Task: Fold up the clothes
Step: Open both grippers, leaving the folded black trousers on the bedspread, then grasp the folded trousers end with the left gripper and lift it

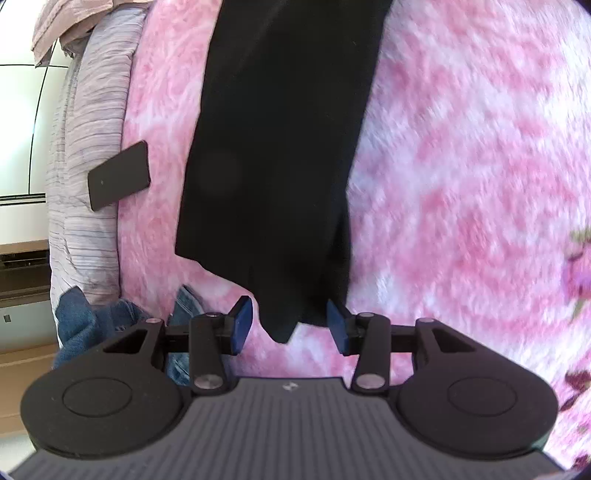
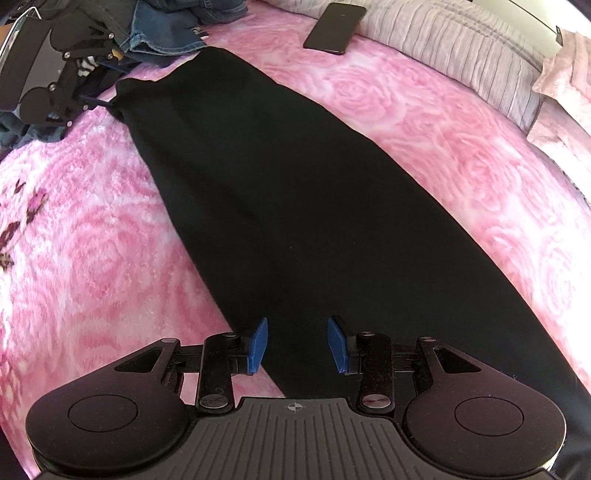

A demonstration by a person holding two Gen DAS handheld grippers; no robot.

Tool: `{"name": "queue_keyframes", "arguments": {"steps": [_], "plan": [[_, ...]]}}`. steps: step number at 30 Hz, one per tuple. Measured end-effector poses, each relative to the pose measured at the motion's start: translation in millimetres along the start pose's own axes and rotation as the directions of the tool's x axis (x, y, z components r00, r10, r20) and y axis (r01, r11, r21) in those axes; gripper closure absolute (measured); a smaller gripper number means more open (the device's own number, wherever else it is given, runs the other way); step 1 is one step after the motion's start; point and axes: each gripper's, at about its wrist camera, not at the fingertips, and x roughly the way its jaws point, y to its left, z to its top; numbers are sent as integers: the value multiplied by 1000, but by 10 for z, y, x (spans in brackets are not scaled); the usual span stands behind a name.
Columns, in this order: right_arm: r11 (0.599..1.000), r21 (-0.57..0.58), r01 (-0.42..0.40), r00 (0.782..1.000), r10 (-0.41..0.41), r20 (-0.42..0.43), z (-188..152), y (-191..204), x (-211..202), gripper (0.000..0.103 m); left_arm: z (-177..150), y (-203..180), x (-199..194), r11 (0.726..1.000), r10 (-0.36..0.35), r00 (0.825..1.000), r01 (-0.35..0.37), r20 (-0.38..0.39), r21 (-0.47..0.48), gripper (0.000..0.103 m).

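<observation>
1. Left gripper (image 1: pixel 290 326) is spread wide, and its two blue pads (image 1: pixel 242 325) hold nothing; a pointed corner of the black garment (image 1: pixel 273 147) lies between them, but I cannot tell if it touches either pad.
2. Right gripper (image 2: pixel 297 345) is also spread, with its blue pads (image 2: pixel 258 345) apart above the other end of the black garment (image 2: pixel 295 192), and they are not pinching the cloth.
3. From the right wrist view, the black garment lies flat as a long band on the pink blanket (image 2: pixel 92 240), running from the right gripper up to the far left corner of the picture.
4. At that far end, the left gripper (image 2: pixel 92 99) is seen small and dark, just beside the narrow end of the garment.
5. From the left wrist view, the same garment runs from the gripper up to the top edge, with the pink blanket (image 1: pixel 461 166) on both sides of it.
6. A black phone (image 1: pixel 119 176) lies at the border of the blanket, partly on a grey striped pillow (image 1: pixel 88 147); the right wrist view shows the phone (image 2: pixel 335 28) and the pillow (image 2: pixel 450 40) in the same way.
7. Blue jeans (image 1: pixel 81 321) lie crumpled near the left gripper, just beside the end of the black garment; in the right wrist view the jeans (image 2: pixel 166 33) are at the top edge.
8. A pale pink cloth (image 1: pixel 70 22) lies over the pillow's far end.
</observation>
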Motion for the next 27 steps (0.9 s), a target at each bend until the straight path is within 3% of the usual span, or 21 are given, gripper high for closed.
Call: {"name": "queue_keyframes", "arguments": {"steps": [5,6,7,8,9,13,17,21,24,25,27], "plan": [[1000,-15,-18,1000,18,13,53,137,14,63,50,25,51,997,80,997,-80,13,-18,62],[1000,-15,-21,1000,21,19,80,170,25,63,57,70,35,997,72,997,-71,16,-42,67],[1000,-21,-23,999,23,23,101,206,31,63,64,114,20,996,64,998,-62,20,-65,89],[999,-29,-24,999,25,28,120,242,36,63,71,158,4,995,55,998,-53,24,-88,99],[999,-43,-24,999,25,32,141,286,44,63,78,202,-12,993,48,998,-44,29,-111,100],[989,-146,-16,998,24,51,229,527,112,63,105,379,-75,979,17,999,-7,47,-203,101],[988,-155,-25,998,34,52,272,639,213,63,125,504,-117,962,-7,998,25,65,-271,101],[986,-164,-27,998,34,45,273,686,295,63,103,321,-39,977,1,998,12,61,-212,98],[984,-177,-27,999,35,40,271,715,346,63,86,183,20,986,8,998,2,59,-168,87],[984,-177,-28,999,35,39,272,718,361,63,80,137,40,988,10,998,-1,58,-153,78],[984,-178,-27,999,34,35,282,713,387,63,76,82,69,992,6,998,1,60,-129,77]]}}
